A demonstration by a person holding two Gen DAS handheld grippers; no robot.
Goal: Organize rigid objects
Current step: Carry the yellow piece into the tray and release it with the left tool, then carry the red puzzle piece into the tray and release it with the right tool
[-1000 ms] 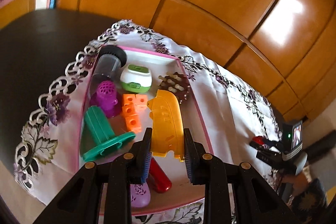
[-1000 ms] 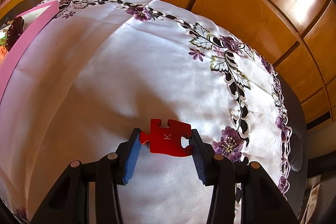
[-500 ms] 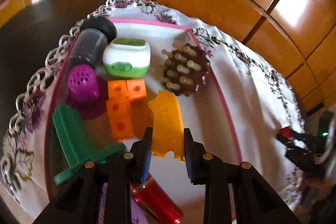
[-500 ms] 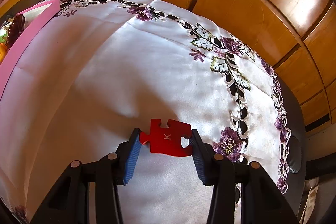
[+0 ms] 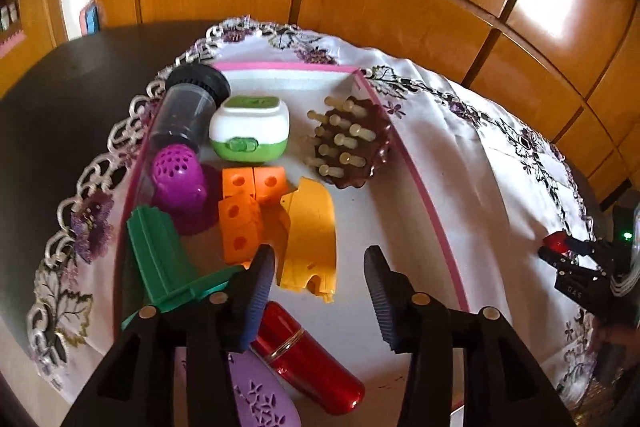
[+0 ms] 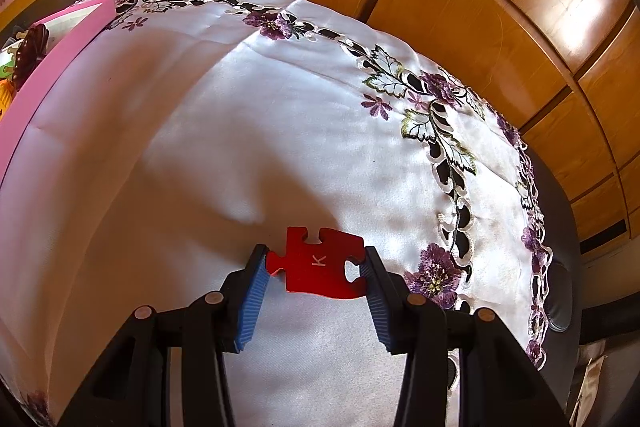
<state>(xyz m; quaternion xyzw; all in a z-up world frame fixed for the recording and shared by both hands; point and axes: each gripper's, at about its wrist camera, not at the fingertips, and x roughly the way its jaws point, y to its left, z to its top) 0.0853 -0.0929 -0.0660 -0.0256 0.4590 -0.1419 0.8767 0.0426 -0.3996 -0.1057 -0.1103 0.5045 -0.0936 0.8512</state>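
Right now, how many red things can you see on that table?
2. A red cylindrical case lies in the pink-rimmed tray, near its front edge. A red puzzle piece marked K is gripped over the tablecloth. Others may be hidden.

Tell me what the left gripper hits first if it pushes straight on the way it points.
Most likely the yellow plastic piece lying in the pink-rimmed tray, just ahead of the left gripper's opening, empty jaws; depth is uncertain.
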